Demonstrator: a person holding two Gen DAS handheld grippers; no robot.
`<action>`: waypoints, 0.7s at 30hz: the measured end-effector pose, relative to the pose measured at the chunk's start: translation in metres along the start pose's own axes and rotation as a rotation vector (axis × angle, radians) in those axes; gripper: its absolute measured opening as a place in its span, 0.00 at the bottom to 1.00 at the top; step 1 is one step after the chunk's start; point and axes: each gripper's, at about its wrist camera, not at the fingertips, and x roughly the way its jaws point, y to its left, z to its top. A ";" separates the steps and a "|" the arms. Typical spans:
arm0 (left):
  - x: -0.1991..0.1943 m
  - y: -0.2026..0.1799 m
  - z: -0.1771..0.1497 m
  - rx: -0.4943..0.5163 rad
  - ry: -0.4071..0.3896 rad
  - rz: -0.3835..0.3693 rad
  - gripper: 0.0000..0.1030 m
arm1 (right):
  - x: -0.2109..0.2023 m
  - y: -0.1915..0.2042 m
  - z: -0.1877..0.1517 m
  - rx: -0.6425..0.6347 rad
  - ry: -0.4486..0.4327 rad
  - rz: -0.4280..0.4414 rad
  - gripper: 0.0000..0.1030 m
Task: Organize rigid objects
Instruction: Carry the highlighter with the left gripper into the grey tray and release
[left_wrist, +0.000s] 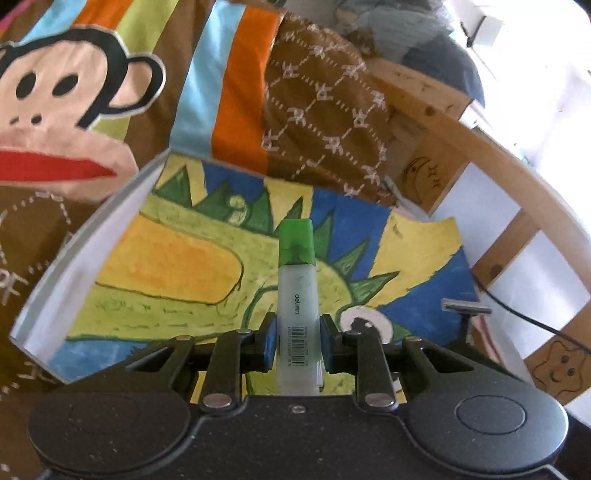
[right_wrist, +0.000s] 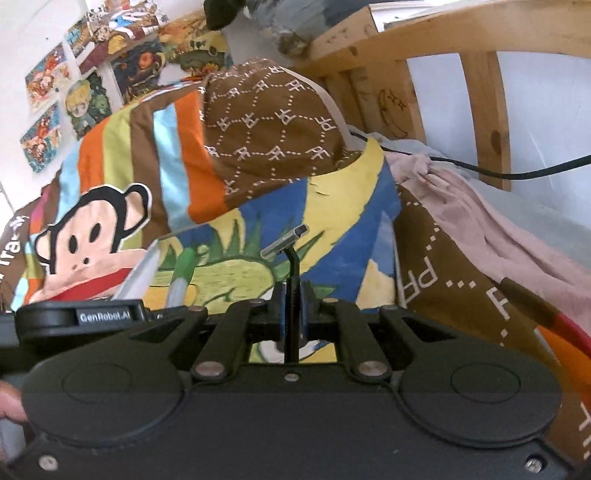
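Note:
My left gripper (left_wrist: 297, 338) is shut on a green-capped highlighter (left_wrist: 297, 291) with a frosted white body, held upright over a painted canvas (left_wrist: 177, 258) lying on the bed. The highlighter also shows in the right wrist view (right_wrist: 183, 271), left of centre. My right gripper (right_wrist: 291, 314) is shut on a black razor (right_wrist: 286, 245) by its thin handle, its grey head pointing up over the same canvas (right_wrist: 343, 229). The razor head also shows at the right in the left wrist view (left_wrist: 466, 308).
A brown blanket with a monkey face (left_wrist: 62, 122) and coloured stripes lies behind the canvas. A wooden bed frame (left_wrist: 491, 162) curves along the right. A black cable (right_wrist: 480, 170) crosses the frame. Pink cloth (right_wrist: 461, 206) lies at the right. Posters (right_wrist: 74, 92) hang on the wall.

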 end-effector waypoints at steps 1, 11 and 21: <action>0.005 0.000 -0.001 0.002 0.003 0.007 0.25 | 0.005 -0.001 -0.001 -0.004 0.007 -0.001 0.03; 0.027 -0.012 -0.013 0.158 0.046 0.068 0.25 | 0.059 -0.001 -0.020 -0.075 0.117 -0.074 0.03; 0.025 -0.018 -0.016 0.160 0.037 0.119 0.28 | 0.058 0.017 -0.029 -0.148 0.109 -0.070 0.09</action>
